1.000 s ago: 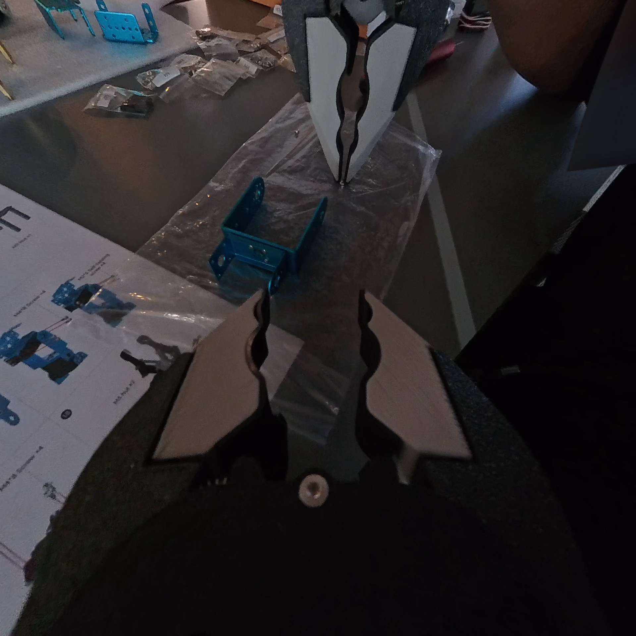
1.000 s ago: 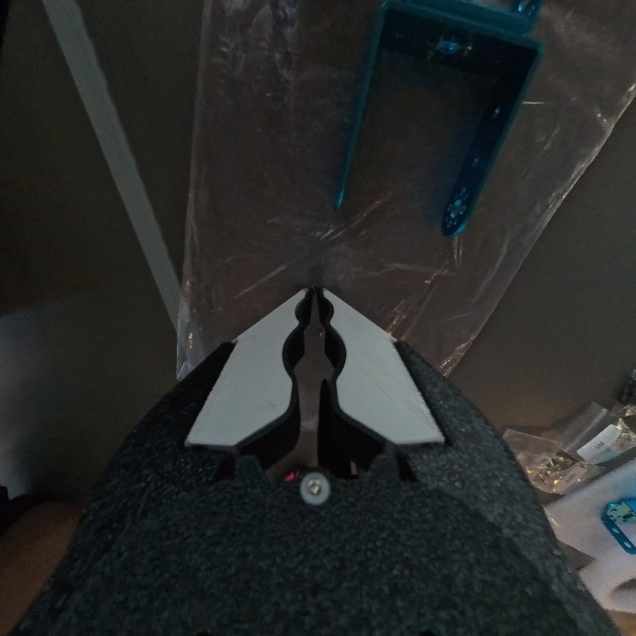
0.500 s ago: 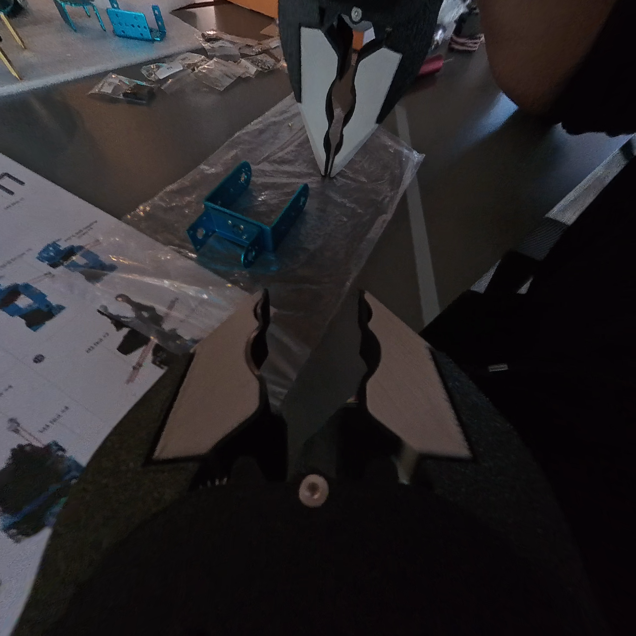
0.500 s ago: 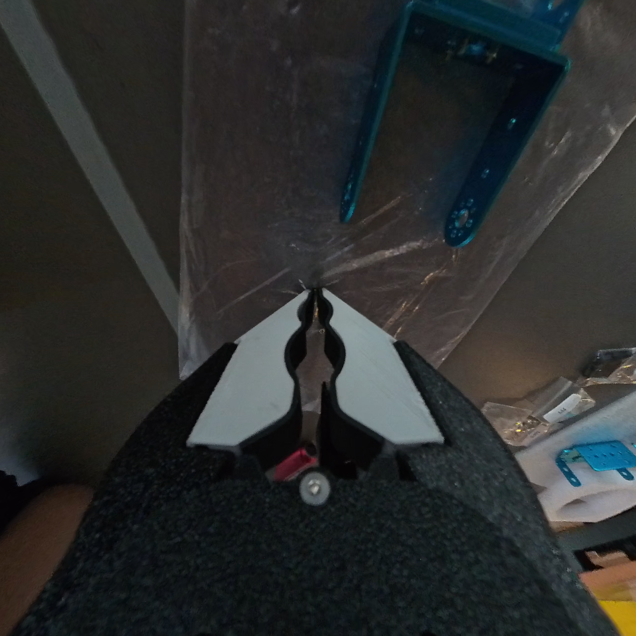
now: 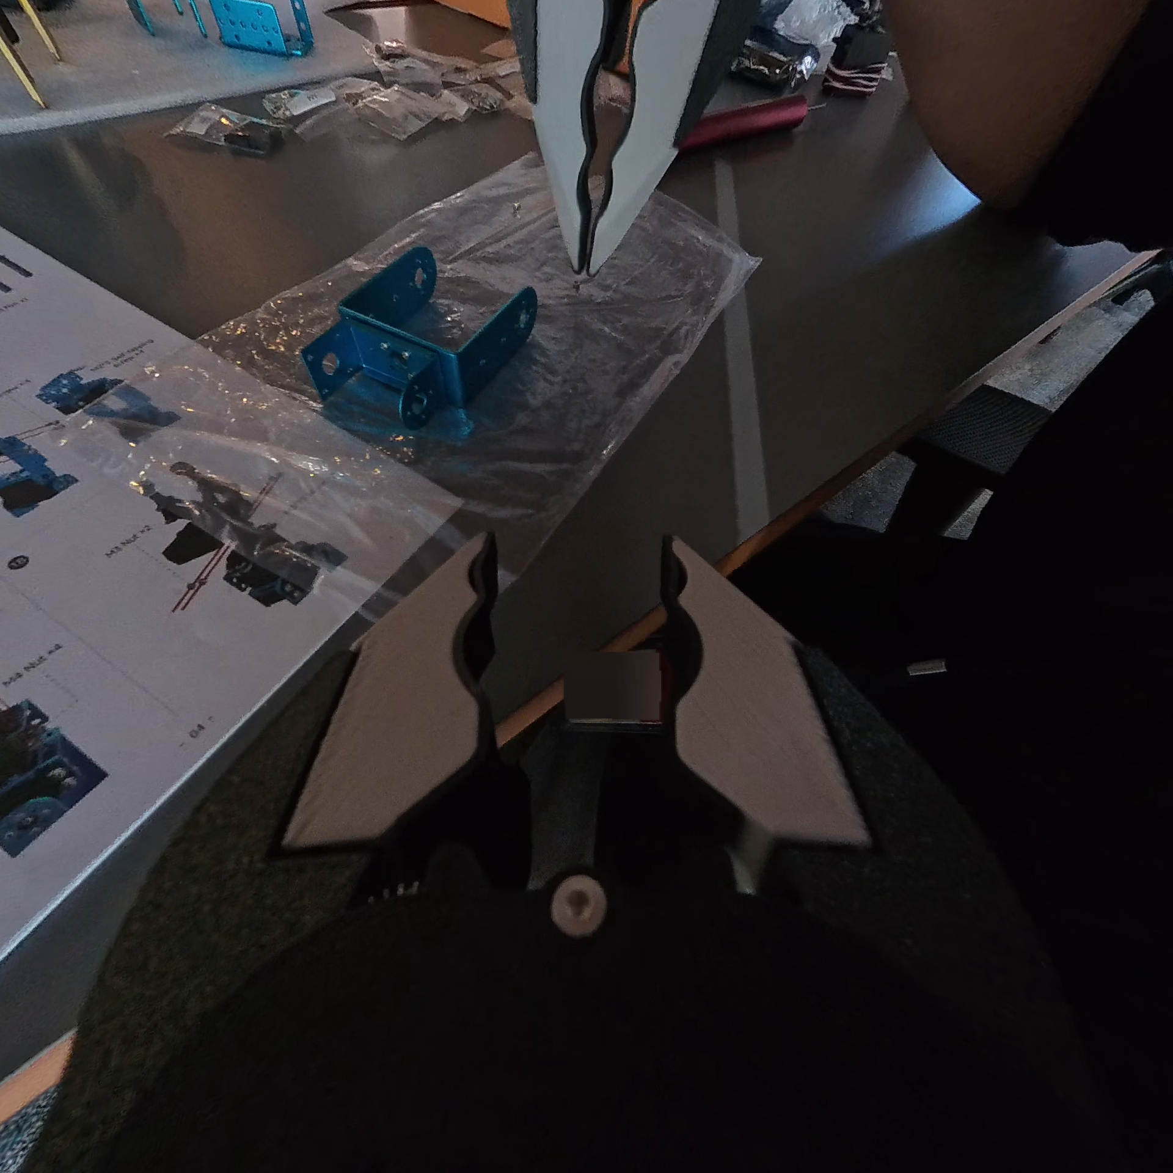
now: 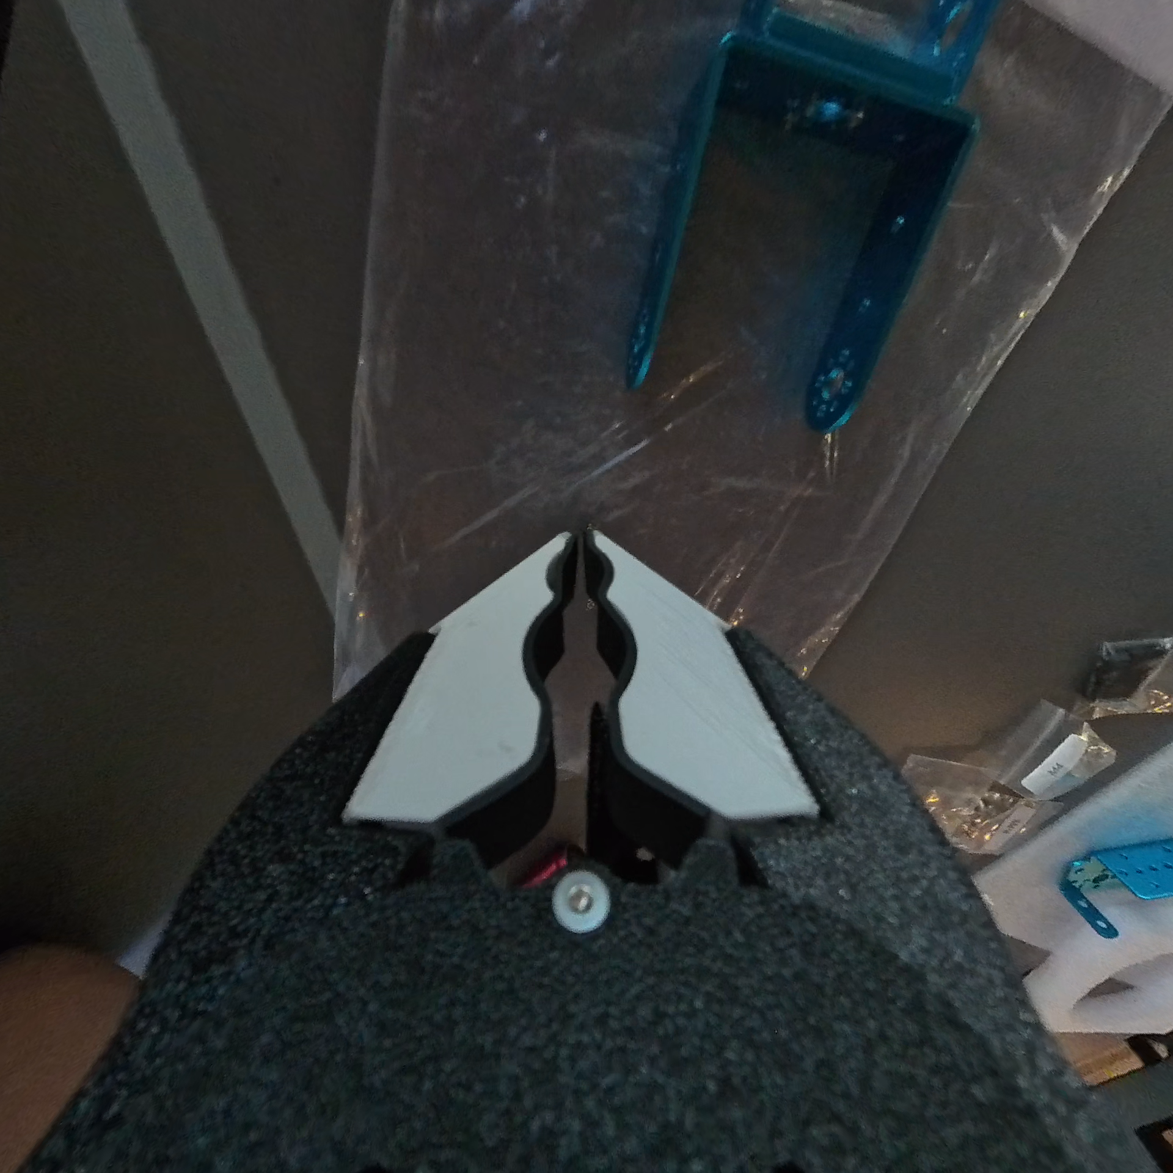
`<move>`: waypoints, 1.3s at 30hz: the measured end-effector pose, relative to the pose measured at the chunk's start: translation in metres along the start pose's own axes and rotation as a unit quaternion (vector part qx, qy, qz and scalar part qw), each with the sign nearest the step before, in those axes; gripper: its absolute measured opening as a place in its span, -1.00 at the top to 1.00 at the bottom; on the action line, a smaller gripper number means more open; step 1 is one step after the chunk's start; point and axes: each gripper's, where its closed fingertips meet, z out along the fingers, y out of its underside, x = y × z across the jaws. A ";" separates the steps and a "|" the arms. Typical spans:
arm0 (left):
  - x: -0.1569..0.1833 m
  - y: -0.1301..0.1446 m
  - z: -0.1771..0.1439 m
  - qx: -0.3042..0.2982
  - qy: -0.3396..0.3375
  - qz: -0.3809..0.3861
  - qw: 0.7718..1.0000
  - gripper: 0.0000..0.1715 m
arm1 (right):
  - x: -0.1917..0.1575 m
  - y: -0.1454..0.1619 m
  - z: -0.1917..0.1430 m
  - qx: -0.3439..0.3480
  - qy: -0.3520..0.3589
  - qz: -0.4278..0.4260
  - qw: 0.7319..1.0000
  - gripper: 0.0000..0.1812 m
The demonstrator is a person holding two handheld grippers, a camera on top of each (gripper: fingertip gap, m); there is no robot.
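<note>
A blue U-shaped metal bracket (image 5: 412, 355) stands on a clear plastic bag (image 5: 635, 381) on the dark table; it also shows in the right wrist view (image 6: 825, 190), on the same bag (image 6: 508, 317). My right gripper (image 6: 585, 530) is shut, tips down just over the bag, with a small screw (image 5: 576, 285) pinched at the tips. It reaches in from the top of the left wrist view (image 5: 587, 270), to the right of the bracket. My left gripper (image 5: 577, 546) is open and empty, near the table's front edge (image 5: 825, 501), short of the bracket.
A printed instruction sheet (image 5: 127, 571) lies at the left. Small hardware bags (image 5: 393, 95) and a red cylinder (image 5: 742, 120) lie behind. A blue plate (image 6: 1117, 876) sits on white foam. Another loose screw (image 5: 517, 206) lies on the bag. A person's arm (image 5: 1015, 95) is at upper right. The gap from one gripper's tips to the other's is roughly 20 centimeters. My left tips are roughly 9 centimeters from the blue U-shaped metal bracket (image 5: 412, 355). My right wrist view (image 6: 796, 49) looks at it from another angle.
My left gripper has drawn back toward the table's front edge, staying open. My right gripper stays shut at about the same spot on the bag.
</note>
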 end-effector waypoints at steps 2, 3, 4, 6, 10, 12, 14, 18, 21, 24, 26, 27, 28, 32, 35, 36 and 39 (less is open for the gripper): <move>0.001 0.000 -0.001 0.001 -0.001 0.001 1.000 0.41 | 0.004 0.002 0.003 -0.002 0.003 0.006 1.000 0.96; 0.002 0.001 -0.002 0.001 -0.001 0.002 1.000 0.41 | 0.004 0.002 0.004 -0.001 -0.001 0.008 1.000 0.94; 0.002 0.002 -0.002 0.000 -0.002 0.003 1.000 0.41 | 0.004 0.003 0.005 -0.001 -0.003 0.010 1.000 0.93; 0.002 0.004 -0.002 -0.004 -0.005 0.005 1.000 0.41 | 0.004 0.002 0.005 0.003 -0.005 0.010 1.000 0.93; 0.002 0.005 -0.004 -0.004 -0.006 0.004 1.000 0.41 | 0.003 0.000 0.006 0.005 -0.011 0.007 1.000 0.93; 0.001 0.005 -0.004 -0.004 -0.006 0.003 1.000 0.41 | 0.002 0.000 0.006 0.001 -0.014 0.007 1.000 0.94; -0.001 0.004 -0.004 -0.004 -0.007 0.004 1.000 0.41 | 0.000 0.000 0.006 -0.008 -0.020 -0.002 1.000 0.97; -0.002 0.001 -0.002 -0.012 -0.001 0.007 1.000 0.41 | 0.000 -0.001 0.007 -0.035 -0.057 -0.019 0.998 0.97; -0.003 -0.001 -0.001 -0.018 -0.004 0.013 1.000 0.41 | 0.000 -0.002 0.007 -0.033 -0.081 -0.007 0.996 0.97; -0.001 -0.003 -0.001 -0.014 -0.005 0.012 1.000 0.41 | 0.000 -0.002 0.007 -0.026 -0.083 -0.011 0.996 0.98; -0.002 -0.004 0.000 -0.010 -0.005 0.010 1.000 0.41 | 0.000 -0.002 0.007 -0.024 -0.067 -0.031 0.997 0.98; -0.002 -0.005 0.001 -0.010 -0.006 0.010 1.000 0.41 | 0.000 -0.002 0.007 -0.020 -0.058 -0.045 0.997 0.98; -0.003 -0.005 0.001 -0.009 -0.007 0.009 1.000 0.41 | 0.000 -0.002 0.006 -0.013 -0.053 -0.048 0.997 0.98; -0.003 -0.008 0.002 -0.011 -0.003 0.010 1.000 0.41 | 0.004 -0.002 0.002 0.035 -0.042 -0.042 0.998 0.99; -0.005 -0.010 0.002 -0.013 -0.003 0.015 1.000 0.41 | 0.005 -0.009 -0.008 0.096 -0.046 -0.047 0.993 1.00; -0.005 -0.011 0.003 -0.012 -0.002 0.015 1.000 0.41 | 0.009 -0.011 -0.011 0.111 -0.042 -0.042 0.992 1.00; -0.007 -0.012 0.006 -0.012 0.000 0.015 1.000 0.41 | 0.011 -0.002 -0.009 0.092 -0.046 -0.029 0.994 1.00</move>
